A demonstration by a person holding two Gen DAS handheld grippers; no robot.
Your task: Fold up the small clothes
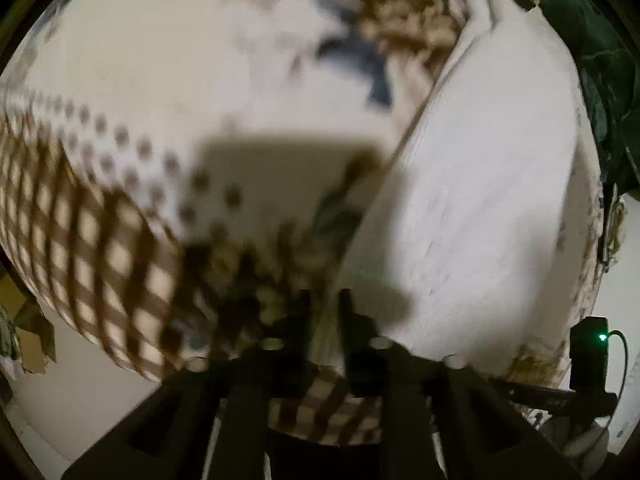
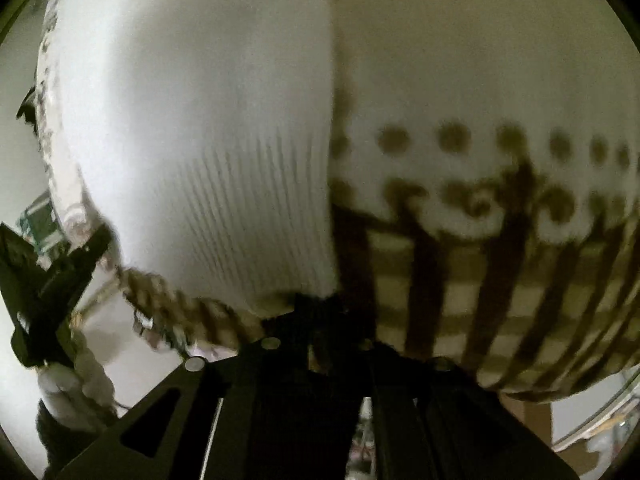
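Left wrist view shows the left gripper (image 1: pixel 326 312) with jaws slightly parted, white ribbed garment (image 1: pixel 480 200) just beyond; right jaws unclear.

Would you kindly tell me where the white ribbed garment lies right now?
In the left wrist view the white ribbed garment lies on the right, on the patterned cloth; in the right wrist view, on the left.

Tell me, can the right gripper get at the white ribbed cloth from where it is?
Probably yes. The white cloth lies on the patterned sheet straight ahead of the right gripper, its near edge by the fingertips, and nothing covers it or stands between.
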